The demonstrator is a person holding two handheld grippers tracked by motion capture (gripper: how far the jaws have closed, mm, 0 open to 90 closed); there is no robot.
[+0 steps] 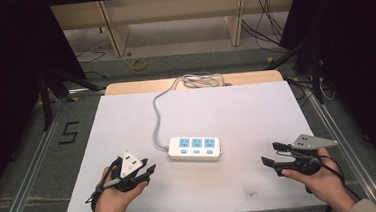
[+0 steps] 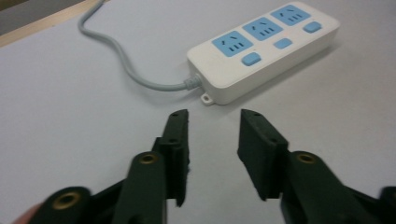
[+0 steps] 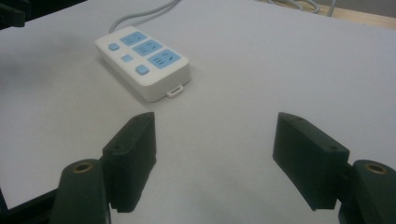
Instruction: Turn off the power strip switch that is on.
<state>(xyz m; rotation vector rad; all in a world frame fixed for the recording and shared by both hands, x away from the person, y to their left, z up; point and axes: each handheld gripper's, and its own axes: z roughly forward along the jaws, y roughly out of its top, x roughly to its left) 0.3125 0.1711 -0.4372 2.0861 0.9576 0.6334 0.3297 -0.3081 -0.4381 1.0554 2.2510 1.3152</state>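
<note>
Near the front-left corner of the table: left gripper (image 1: 148,170), held in the person's left hand (image 1: 113,199), jaws apart with a modest gap, nothing between them, hovering low over the white table (image 1: 256,106).

Left gripper aim: pretty much straight at the cord end of the power strip (image 1: 195,148). In the left gripper view the strip (image 2: 264,46) sits just past the jaw tips, a bit to the right of the gap.

Middle of the table, a little toward the front edge: power strip, white, lying flat, three blue sockets in a row with three small blue buttons below them.

Long axis: runs left to right, roughly parallel to the front edge.

Cord (image 1: 155,116): grey, leaves the strip's left end, curves up toward the back edge and bunches in a loose coil there.

Mounting tabs: small white loop at each short end, seen in both gripper views.

Near the front-right corner: right gripper (image 1: 269,153), in the right hand (image 1: 321,182), jaws spread wide, empty.

Right gripper aim: at the strip's far end; in the right gripper view the strip (image 3: 142,63) lies up and to the left of the jaws, well apart.

Nearer hand: the left one, I'd say, clearly closer to the strip.

Writing: no brand I can read on the strip, too small. On the floor left of the table there's a taped "5" (image 1: 69,133).
</note>
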